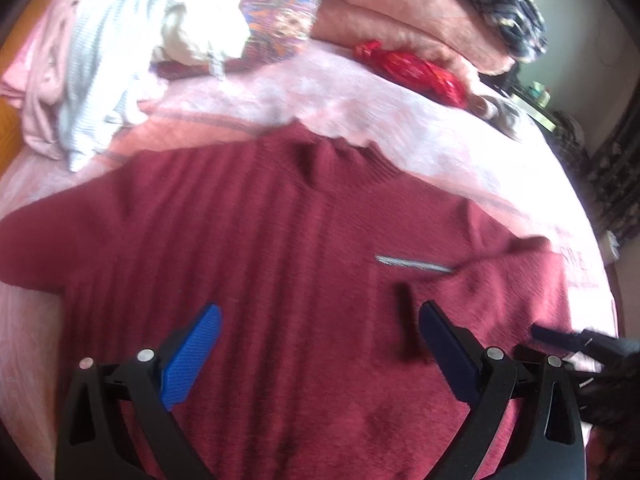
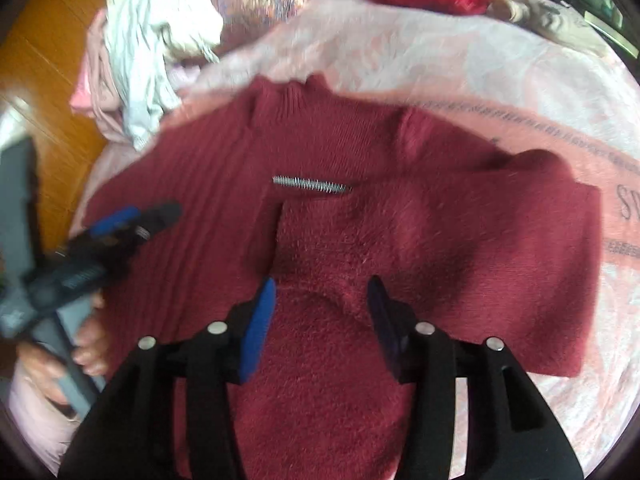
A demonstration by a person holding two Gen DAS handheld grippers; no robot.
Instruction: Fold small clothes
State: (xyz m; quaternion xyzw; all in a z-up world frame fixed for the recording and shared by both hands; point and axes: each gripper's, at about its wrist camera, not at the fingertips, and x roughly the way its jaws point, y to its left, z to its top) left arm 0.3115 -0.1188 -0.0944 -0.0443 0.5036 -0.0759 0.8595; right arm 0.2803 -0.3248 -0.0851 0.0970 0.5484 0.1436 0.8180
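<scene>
A dark red knit sweater point(image 1: 248, 240) lies spread on a pink blanket, collar away from me; it also shows in the right wrist view point(image 2: 360, 160). Its right sleeve point(image 2: 360, 248) is folded across the body. A small silver trim point(image 2: 310, 185) sits on the chest. My left gripper point(image 1: 320, 320) hovers open and empty over the sweater's lower body. My right gripper point(image 2: 322, 292) is open over the folded sleeve, and nothing is gripped. The left gripper shows blurred at the left of the right wrist view point(image 2: 132, 220).
A heap of white and pink clothes point(image 1: 100, 60) lies at the back left. A red bag point(image 1: 416, 70) and folded pink blankets point(image 1: 400, 12) lie at the back. The pink blanket point(image 2: 500, 60) covers the bed. Orange wooden floor point(image 2: 44, 40) is to the left.
</scene>
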